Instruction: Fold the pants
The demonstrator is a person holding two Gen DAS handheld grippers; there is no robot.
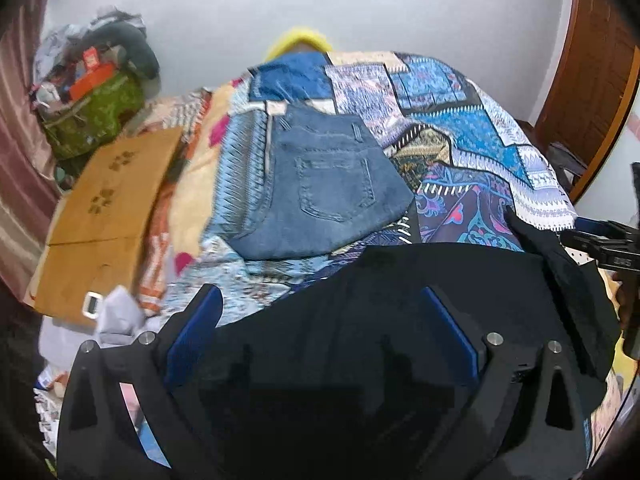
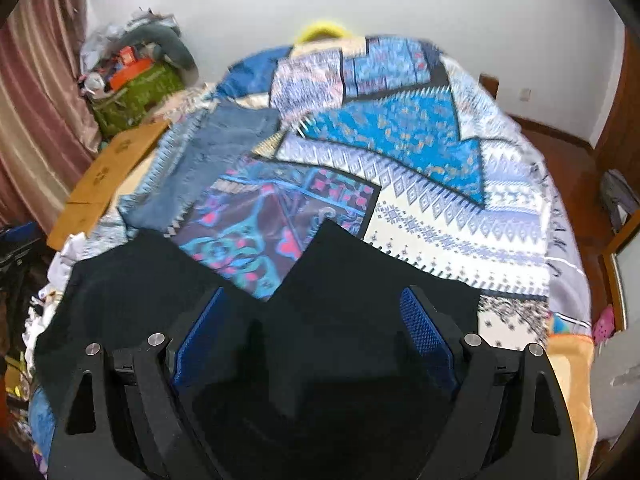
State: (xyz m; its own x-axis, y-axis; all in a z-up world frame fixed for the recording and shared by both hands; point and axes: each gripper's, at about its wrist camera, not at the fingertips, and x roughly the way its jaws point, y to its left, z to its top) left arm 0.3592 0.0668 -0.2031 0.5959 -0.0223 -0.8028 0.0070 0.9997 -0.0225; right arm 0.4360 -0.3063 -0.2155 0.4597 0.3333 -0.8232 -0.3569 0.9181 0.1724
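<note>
- The black pants [image 1: 420, 280] lie spread on the near end of the bed, right under both my grippers; in the right wrist view their two legs [image 2: 352, 264] fork apart in a V over the bedspread.
- My left gripper [image 1: 322, 332] hangs over the dark cloth with its blue-padded fingers [image 1: 196, 332] spread wide and nothing pinched between them.
- My right gripper [image 2: 316, 336] is likewise wide open above the pants, its blue pads [image 2: 424, 336] apart and holding nothing that I can see.
- In the left wrist view the right gripper's black body [image 1: 604, 244] shows at the right edge, beside a raised flap of the pants.
- A folded pair of blue jeans [image 1: 320, 176] lies farther up the bed, back pocket up, apart from the black pants.
- The patchwork bedspread [image 2: 440, 200] in blue, white and purple covers the bed under both garments.
- A flat cardboard sheet [image 1: 108, 208] lies along the bed's left side, with a green bag [image 1: 96, 120] of clutter beyond it.
- A pink curtain [image 2: 36, 92] hangs at the far left.
</note>
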